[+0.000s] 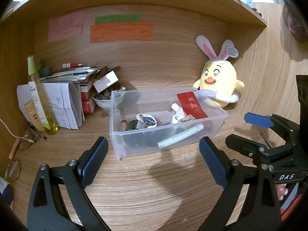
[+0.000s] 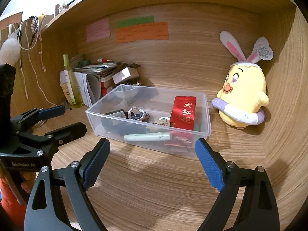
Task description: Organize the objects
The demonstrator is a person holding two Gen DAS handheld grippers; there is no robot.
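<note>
Lying along near wall: green tube [image 2: 147, 136] in clear bin [image 2: 207, 115] | left claw [image 1: 154, 160], right claw [image 2: 153, 163] apart, empty

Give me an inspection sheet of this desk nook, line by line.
Surface: wood-grain desk, bare in front of the bin.
Job's things: clear plastic bin holding a red packet, a pale green tube and small oddments.
Clutter: papers and boxes, spray bottle, bowl of beads, eyeglasses at left.
Grippers: left tool and right tool both open, empty, short of the bin.
Cables: a cord at far left.
Surroundings: yellow plush chick at right; sticky notes on the back panel.
</note>
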